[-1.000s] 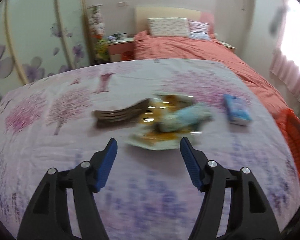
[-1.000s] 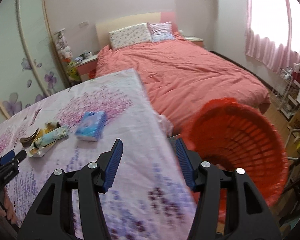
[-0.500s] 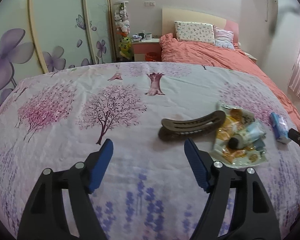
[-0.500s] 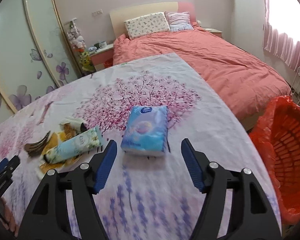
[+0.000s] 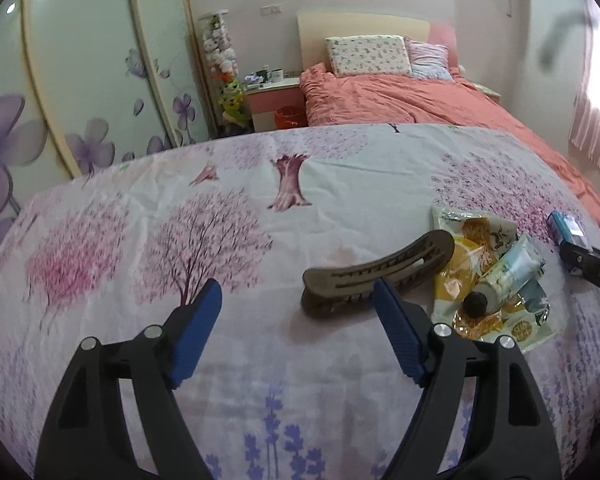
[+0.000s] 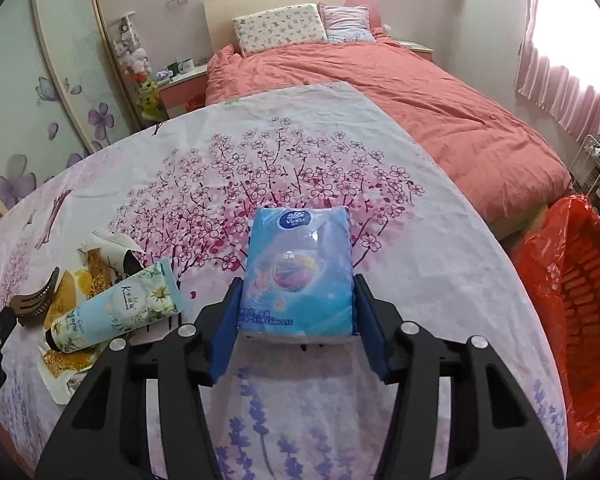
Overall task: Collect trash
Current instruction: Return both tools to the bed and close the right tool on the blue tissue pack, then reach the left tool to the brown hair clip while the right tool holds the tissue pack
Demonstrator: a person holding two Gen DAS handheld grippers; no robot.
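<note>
Tissue pack (image 6: 298, 276) now gripped between narrowed right fingers (image 6: 224, 330); left fingers (image 5: 198, 330) wider, empty, beside hair clip (image 5: 376, 276).

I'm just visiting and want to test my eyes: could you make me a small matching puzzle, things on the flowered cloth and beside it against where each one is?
Things:
1 tissue pack
2 hair clip
3 cream tube
4 red basket

Places:
A lying on the crumpled snack wrapper
B off the cloth's edge, lined with a red bag
C between the right gripper pads
D just ahead of the open left gripper

Pairs: 1-C, 2-D, 3-A, 4-B
</note>
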